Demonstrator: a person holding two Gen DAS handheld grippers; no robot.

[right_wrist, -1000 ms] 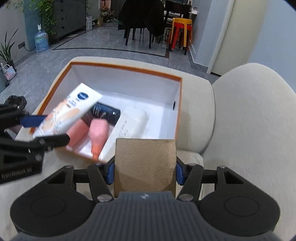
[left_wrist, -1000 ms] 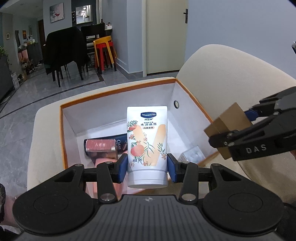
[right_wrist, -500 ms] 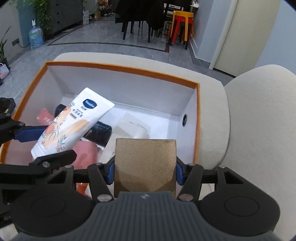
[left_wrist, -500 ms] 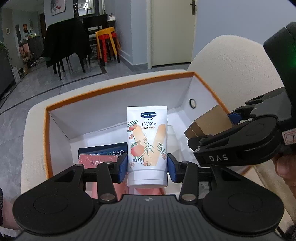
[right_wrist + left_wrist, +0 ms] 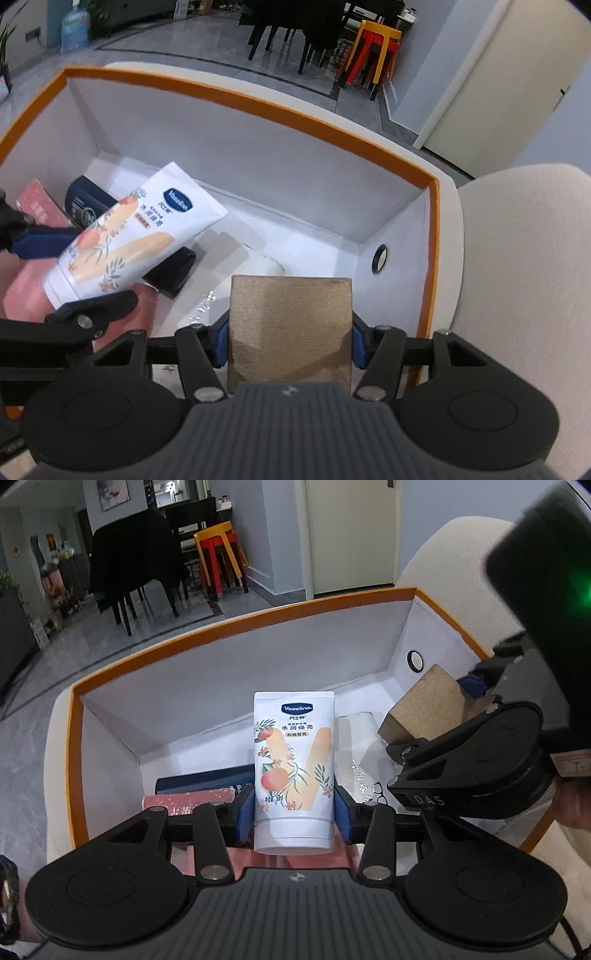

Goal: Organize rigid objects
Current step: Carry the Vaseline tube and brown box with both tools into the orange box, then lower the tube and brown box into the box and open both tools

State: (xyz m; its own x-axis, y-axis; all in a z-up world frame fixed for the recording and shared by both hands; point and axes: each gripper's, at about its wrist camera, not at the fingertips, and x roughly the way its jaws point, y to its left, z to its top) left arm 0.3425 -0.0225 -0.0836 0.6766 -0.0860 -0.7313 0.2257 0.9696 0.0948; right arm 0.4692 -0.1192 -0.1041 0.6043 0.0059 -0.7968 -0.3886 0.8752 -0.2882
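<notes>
My left gripper [image 5: 294, 814] is shut on a white Vaseline lotion tube [image 5: 294, 760] and holds it above the inside of a white box with an orange rim [image 5: 236, 622]. The tube also shows in the right wrist view [image 5: 129, 240]. My right gripper [image 5: 290, 345] is shut on a brown cardboard box [image 5: 290, 328] and holds it over the right part of the same orange-rimmed box [image 5: 258, 107]. The brown box also shows in the left wrist view [image 5: 424, 709], to the right of the tube.
Inside the orange-rimmed box lie a dark blue tube [image 5: 207, 781], a pink packet [image 5: 188, 801], a pink item [image 5: 26, 295] and a white clear-wrapped pack [image 5: 356, 746]. The box sits on a cream sofa [image 5: 517, 277]. Chairs and stools [image 5: 218, 557] stand on the floor behind.
Both grippers moved forward and down over the box with their objects. The brown box went from outside the right wall to inside the box. Both grips unchanged.
</notes>
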